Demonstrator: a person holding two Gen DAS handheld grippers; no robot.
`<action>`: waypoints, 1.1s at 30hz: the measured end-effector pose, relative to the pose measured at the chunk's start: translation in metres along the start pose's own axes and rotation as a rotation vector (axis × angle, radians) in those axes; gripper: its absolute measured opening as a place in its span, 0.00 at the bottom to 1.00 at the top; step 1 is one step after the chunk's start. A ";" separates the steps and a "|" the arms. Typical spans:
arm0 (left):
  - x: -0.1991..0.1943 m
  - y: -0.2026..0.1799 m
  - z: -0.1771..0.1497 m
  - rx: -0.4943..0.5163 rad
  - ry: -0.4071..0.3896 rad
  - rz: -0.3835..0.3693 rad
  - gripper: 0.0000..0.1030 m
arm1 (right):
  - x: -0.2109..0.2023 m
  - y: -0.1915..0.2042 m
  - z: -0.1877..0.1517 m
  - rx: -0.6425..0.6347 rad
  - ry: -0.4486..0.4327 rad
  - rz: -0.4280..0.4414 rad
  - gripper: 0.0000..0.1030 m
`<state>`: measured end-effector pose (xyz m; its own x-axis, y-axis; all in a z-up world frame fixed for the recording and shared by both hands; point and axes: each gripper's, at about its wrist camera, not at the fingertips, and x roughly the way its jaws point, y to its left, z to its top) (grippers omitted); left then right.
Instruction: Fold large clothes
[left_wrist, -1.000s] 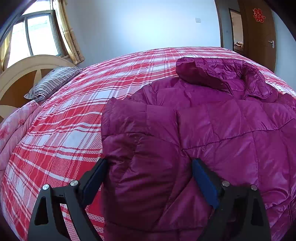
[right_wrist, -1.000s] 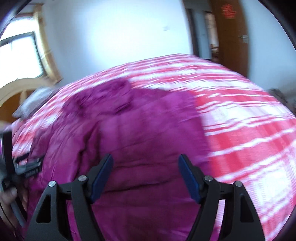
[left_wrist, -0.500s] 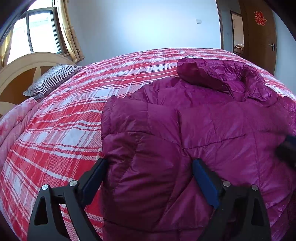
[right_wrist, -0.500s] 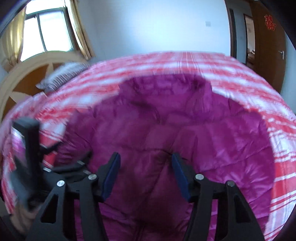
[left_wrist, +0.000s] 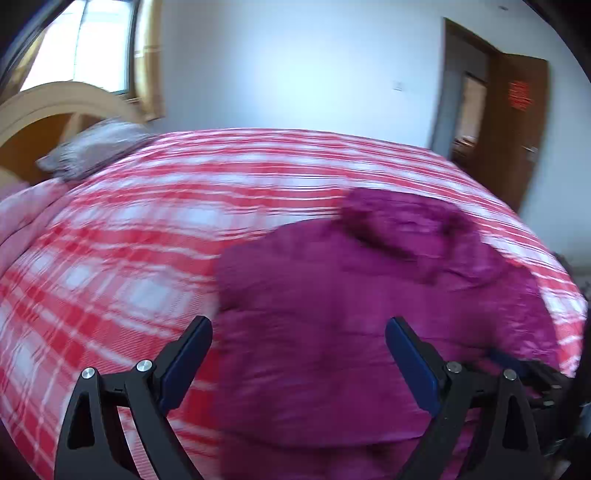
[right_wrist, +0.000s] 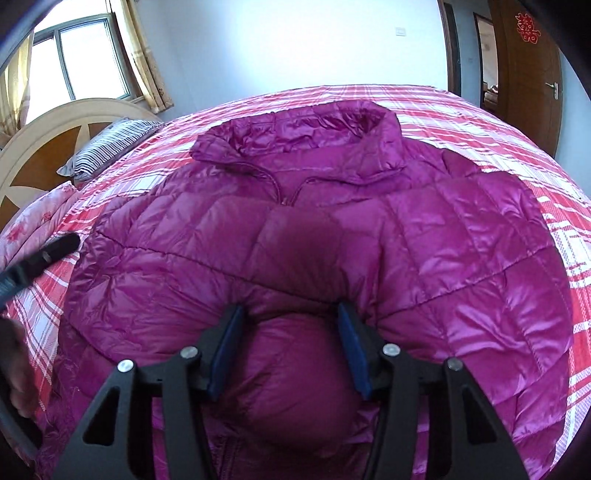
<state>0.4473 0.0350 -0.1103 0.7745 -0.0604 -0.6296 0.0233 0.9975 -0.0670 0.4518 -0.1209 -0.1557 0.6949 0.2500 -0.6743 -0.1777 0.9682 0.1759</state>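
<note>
Red plaid bed (right_wrist: 480, 110) bears purple jacket (right_wrist: 295, 240); right gripper (right_wrist: 290, 321) jaws closing around its fold, left gripper (left_wrist: 297, 332) spread.

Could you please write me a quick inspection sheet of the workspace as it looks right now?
Surface: bed with a red and white plaid cover.
Job's things: purple puffer jacket lying front up, collar toward the far side.
Clutter: striped pillow and pink floral quilt by the headboard.
Grippers: right gripper closing on a bulge of the jacket's lower middle; left gripper open above the jacket's edge, view blurred.
Cables: nothing seen.
Surroundings: window with curtains, wooden door, white wall.
</note>
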 end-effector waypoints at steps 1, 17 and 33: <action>0.004 -0.010 0.001 0.024 0.011 -0.026 0.93 | 0.002 0.001 0.001 0.000 -0.001 0.000 0.53; 0.077 -0.020 -0.027 0.037 0.163 0.026 0.99 | 0.004 0.002 0.001 0.013 -0.004 0.000 0.53; 0.081 -0.016 -0.028 0.022 0.175 0.014 0.99 | 0.008 0.006 0.001 -0.019 0.004 -0.039 0.53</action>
<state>0.4922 0.0130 -0.1818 0.6528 -0.0502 -0.7559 0.0288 0.9987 -0.0415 0.4570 -0.1128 -0.1588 0.6986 0.2124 -0.6833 -0.1643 0.9770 0.1358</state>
